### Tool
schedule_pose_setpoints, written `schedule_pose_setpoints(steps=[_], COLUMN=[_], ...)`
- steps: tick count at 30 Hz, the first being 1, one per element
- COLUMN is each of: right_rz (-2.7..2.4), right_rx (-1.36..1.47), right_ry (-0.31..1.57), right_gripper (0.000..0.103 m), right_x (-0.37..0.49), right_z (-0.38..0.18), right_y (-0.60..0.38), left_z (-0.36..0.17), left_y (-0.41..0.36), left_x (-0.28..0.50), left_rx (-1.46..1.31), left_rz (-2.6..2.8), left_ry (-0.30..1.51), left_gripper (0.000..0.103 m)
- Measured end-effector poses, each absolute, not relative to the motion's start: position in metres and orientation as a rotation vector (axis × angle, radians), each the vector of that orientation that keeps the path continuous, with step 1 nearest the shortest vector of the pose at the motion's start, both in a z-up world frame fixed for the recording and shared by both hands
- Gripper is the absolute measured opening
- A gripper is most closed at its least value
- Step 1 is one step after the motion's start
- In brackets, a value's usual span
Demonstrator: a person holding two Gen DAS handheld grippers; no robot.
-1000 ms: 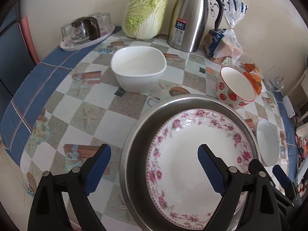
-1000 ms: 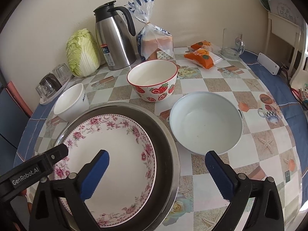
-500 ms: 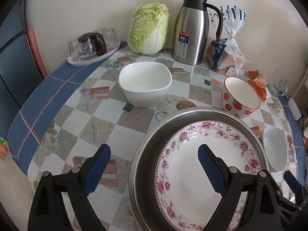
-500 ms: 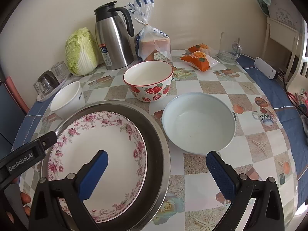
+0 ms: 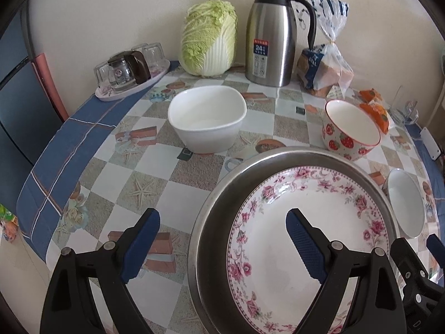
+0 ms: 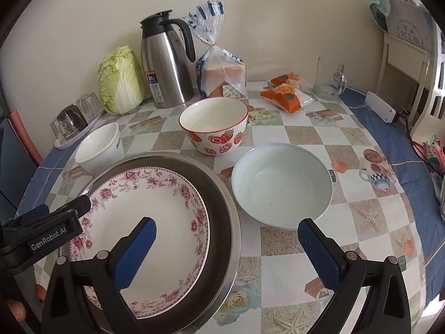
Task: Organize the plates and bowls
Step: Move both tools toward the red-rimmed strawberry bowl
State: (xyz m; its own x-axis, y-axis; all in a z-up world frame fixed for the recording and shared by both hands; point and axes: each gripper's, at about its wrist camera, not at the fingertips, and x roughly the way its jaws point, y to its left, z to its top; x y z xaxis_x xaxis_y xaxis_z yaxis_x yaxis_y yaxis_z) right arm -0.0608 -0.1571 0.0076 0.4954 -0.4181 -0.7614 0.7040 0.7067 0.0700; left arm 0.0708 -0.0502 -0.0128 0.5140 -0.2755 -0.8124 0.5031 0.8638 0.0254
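Observation:
A floral plate (image 5: 303,228) lies inside a large steel pan (image 5: 214,211) at the table's front; both show in the right wrist view, plate (image 6: 155,194) and pan (image 6: 222,214). A white square bowl (image 5: 207,121) stands behind on the left, a strawberry bowl (image 5: 350,132) behind on the right, and a pale blue bowl (image 6: 282,185) right of the pan. My left gripper (image 5: 222,240) is open and empty above the pan's left rim. My right gripper (image 6: 226,247) is open and empty above the pan's right rim.
At the back stand a napa cabbage (image 5: 210,46), a steel thermos jug (image 5: 274,34), a bag of bread (image 5: 324,64), a tray of glasses (image 5: 130,68), orange snack packs (image 6: 286,94) and a glass mug (image 6: 329,79). A white chair (image 6: 428,89) stands to the right.
Both grippers have drawn back and risen a little, so the dishes look farther away. Both stay open and empty. Nothing on the table has moved.

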Motion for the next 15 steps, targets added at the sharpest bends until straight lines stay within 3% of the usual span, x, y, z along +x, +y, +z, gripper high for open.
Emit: schedule_pose_setpoints(steps=[15], right_rz=[-0.723], right_rx=[0.385], right_ry=[0.866], right_gripper=[0.103], right_x=[-0.046], right_z=[0.057], right_y=[-0.195], left_z=[0.045], left_y=[-0.083], left_x=[0.099], left_rx=[0.341], left_rz=[-0.572], left_ry=[0.862], left_gripper=[0.092])
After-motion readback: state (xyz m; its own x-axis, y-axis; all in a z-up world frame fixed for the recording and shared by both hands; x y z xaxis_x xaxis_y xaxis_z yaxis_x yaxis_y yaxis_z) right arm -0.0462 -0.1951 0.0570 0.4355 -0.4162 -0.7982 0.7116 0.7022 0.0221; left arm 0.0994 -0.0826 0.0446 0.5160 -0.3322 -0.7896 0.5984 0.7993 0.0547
